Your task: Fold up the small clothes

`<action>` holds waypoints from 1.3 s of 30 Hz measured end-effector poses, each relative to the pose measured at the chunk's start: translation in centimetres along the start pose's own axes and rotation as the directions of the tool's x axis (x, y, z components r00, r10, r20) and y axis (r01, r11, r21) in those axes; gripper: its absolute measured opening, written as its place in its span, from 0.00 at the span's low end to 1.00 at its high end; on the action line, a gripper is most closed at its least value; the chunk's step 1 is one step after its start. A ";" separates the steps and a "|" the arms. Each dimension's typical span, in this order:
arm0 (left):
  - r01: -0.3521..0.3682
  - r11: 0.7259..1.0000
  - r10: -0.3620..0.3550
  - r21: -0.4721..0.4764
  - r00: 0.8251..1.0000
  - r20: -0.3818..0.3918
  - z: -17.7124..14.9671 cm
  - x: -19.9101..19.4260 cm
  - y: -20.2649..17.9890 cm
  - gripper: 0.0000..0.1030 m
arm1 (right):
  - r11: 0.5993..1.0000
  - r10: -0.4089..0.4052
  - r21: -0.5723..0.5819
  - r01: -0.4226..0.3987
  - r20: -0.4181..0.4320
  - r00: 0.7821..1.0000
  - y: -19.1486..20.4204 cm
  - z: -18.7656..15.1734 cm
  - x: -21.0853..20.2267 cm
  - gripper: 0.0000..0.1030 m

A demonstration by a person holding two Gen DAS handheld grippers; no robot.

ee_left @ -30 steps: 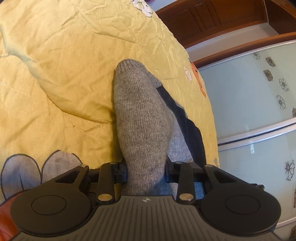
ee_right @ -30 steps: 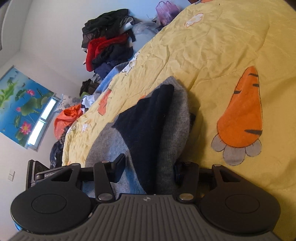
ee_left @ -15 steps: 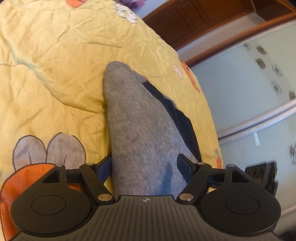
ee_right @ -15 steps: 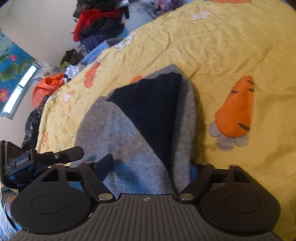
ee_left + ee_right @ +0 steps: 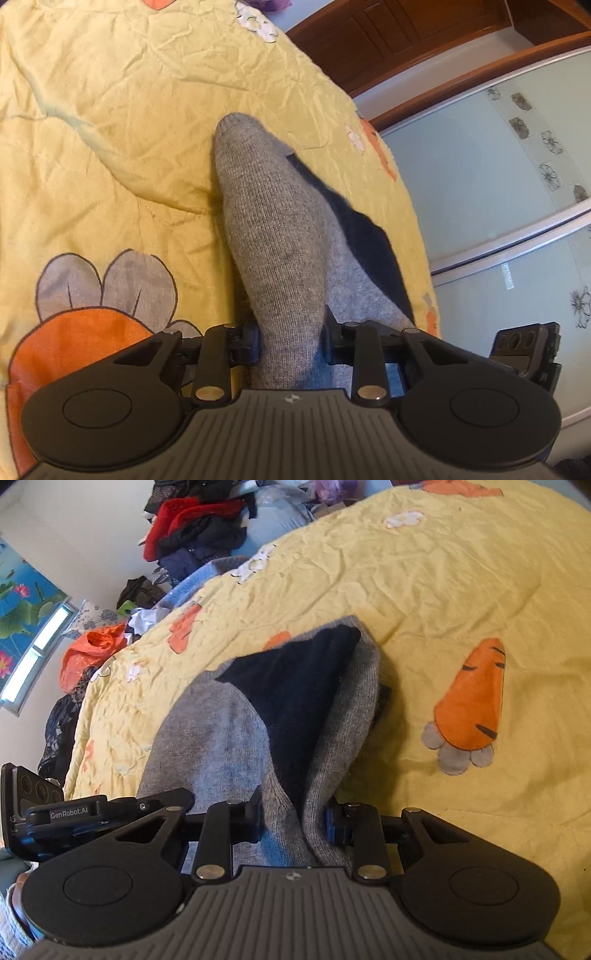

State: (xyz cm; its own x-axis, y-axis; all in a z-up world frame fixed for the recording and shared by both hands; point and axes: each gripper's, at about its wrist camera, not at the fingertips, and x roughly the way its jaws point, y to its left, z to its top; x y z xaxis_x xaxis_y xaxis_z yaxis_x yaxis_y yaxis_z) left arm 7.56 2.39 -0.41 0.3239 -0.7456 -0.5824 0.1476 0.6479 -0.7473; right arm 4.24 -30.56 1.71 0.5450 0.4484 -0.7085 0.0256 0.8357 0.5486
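Note:
A small grey knit garment [image 5: 273, 236] with a dark navy panel [image 5: 373, 243] lies on the yellow bedspread [image 5: 110, 110]. My left gripper [image 5: 291, 339] is shut on its grey near edge, which bunches between the fingers. In the right wrist view the same garment [image 5: 221, 738] shows its navy panel [image 5: 295, 686] folded over the grey. My right gripper [image 5: 293, 819] is shut on the other near edge. The left gripper's body [image 5: 74, 812] shows at the left of the right wrist view.
The bedspread [image 5: 443, 572] carries a carrot print [image 5: 472, 698]. A heap of clothes [image 5: 195, 528] and an orange bag [image 5: 92, 653] lie beyond the bed. A wardrobe with glass doors [image 5: 498, 166] stands close to the bed's right edge.
Both grippers were shut on the garment, opened wide half a second ago, and have closed on its near edge again. The garment lies slightly flatter on the bed.

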 end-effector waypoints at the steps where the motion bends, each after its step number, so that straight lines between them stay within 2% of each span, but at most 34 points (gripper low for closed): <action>1: -0.005 1.000 0.005 0.012 1.000 0.007 0.0 -0.4 -0.2 0.27 | 1.000 0.004 -0.002 -0.004 0.001 1.000 0.3 -0.1 -0.1 0.33; 8: -0.016 0.999 0.014 0.033 0.999 0.039 -0.4 -4.6 -0.3 0.27 | 0.998 0.040 -0.054 -0.041 -0.009 0.999 3.5 -1.0 -0.2 0.32; 13: -0.057 0.998 0.056 0.014 0.997 0.046 -2.1 -6.3 2.0 0.27 | 0.994 0.032 -0.100 -0.037 -0.048 0.998 4.8 -2.5 1.5 0.34; 15: -0.085 0.996 0.085 0.010 0.996 0.021 -2.5 -5.6 3.1 0.35 | 0.991 -0.002 -0.132 -0.005 -0.049 0.999 5.3 -3.2 2.3 0.48; 16: -0.082 0.997 0.083 -0.015 0.996 0.031 -2.7 -5.6 3.8 0.44 | 0.991 0.007 -0.135 -0.016 -0.062 0.998 5.3 -3.5 2.7 0.64; 17: -0.073 0.997 0.074 -0.022 0.996 0.049 -2.8 -5.7 4.1 0.56 | 0.989 0.014 -0.148 -0.023 -0.064 0.998 5.4 -3.9 3.0 0.85; 18: -0.063 0.998 0.064 -0.010 0.995 0.072 -2.9 -6.1 4.2 0.65 | 0.986 0.004 -0.168 -0.011 -0.043 0.999 5.6 -4.3 2.9 0.96; 19: -0.069 0.998 0.069 0.001 0.993 0.094 -3.1 -6.5 4.0 0.83 | 0.982 -0.019 -0.190 0.017 -0.009 1.000 5.9 -4.8 2.8 1.00; 20: -0.079 0.997 0.078 0.010 0.992 0.100 -3.2 -6.8 3.8 0.95 | 0.976 -0.047 -0.214 0.047 0.006 0.999 6.1 -5.2 2.8 1.00; 23: -0.138 0.987 0.125 0.086 0.982 0.141 -3.6 -8.0 2.7 0.95 | 0.948 -0.126 -0.288 0.133 0.042 0.991 7.0 -6.3 3.1 1.00; 25: -0.173 0.980 0.157 0.093 0.975 0.157 -3.8 -8.8 2.4 0.95 | 0.928 -0.164 -0.330 0.172 0.053 0.985 7.3 -6.6 3.1 1.00; 27: -0.190 0.978 0.174 0.084 0.971 0.165 -4.2 -9.6 2.8 0.95 | 0.934 -0.181 -0.303 0.189 0.055 0.982 7.0 -6.6 3.0 1.00; 29: -0.266 0.960 0.248 0.087 0.953 0.175 -4.7 -10.1 2.6 0.96 | 0.930 -0.211 -0.296 0.217 0.051 0.976 6.9 -6.7 2.6 1.00; 31: -0.327 0.940 0.303 0.095 0.931 0.205 -5.2 -10.8 2.3 0.96 | 0.879 -0.288 -0.361 0.311 0.117 0.951 8.1 -7.5 1.7 1.00; 33: -0.352 0.930 0.318 0.107 0.916 0.246 -5.9 -11.3 1.9 0.96 | 0.821 -0.335 -0.423 0.382 0.185 0.924 9.3 -8.0 0.4 1.00; 35: -0.379 0.916 0.334 0.128 0.900 0.280 -6.8 -11.6 1.3 0.96 | 0.803 -0.295 -0.432 0.410 0.309 0.904 10.4 -8.3 -2.1 1.00; 36: -0.398 0.908 0.352 0.128 0.893 0.282 -7.1 -11.7 1.1 0.96 | 0.801 -0.261 -0.423 0.424 0.391 0.882 10.6 -8.6 -3.6 1.00; 37: -0.415 0.902 0.369 0.123 0.886 0.280 -7.5 -11.6 0.8 0.96 | 0.783 -0.240 -0.426 0.454 0.466 0.852 10.7 -9.0 -4.3 1.00; 38: -0.425 0.899 0.380 0.111 0.879 0.288 -7.9 -11.6 0.7 0.96 | 0.751 -0.245 -0.444 0.489 0.502 0.830 10.5 -9.1 -4.2 1.00; 39: -0.441 0.892 0.393 0.102 0.866 0.308 -8.4 -11.6 0.5 0.96 | 0.716 -0.285 -0.468 0.519 0.483 0.828 10.2 -8.9 -3.8 1.00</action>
State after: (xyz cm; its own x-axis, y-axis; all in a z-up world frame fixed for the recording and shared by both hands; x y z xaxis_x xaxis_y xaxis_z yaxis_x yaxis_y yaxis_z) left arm -3.95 10.08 3.28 0.6268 -0.3427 -0.6997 0.0837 0.9225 -0.3769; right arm -5.04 -20.93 6.02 0.8487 -0.0195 -0.5286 -0.0912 0.9789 -0.1826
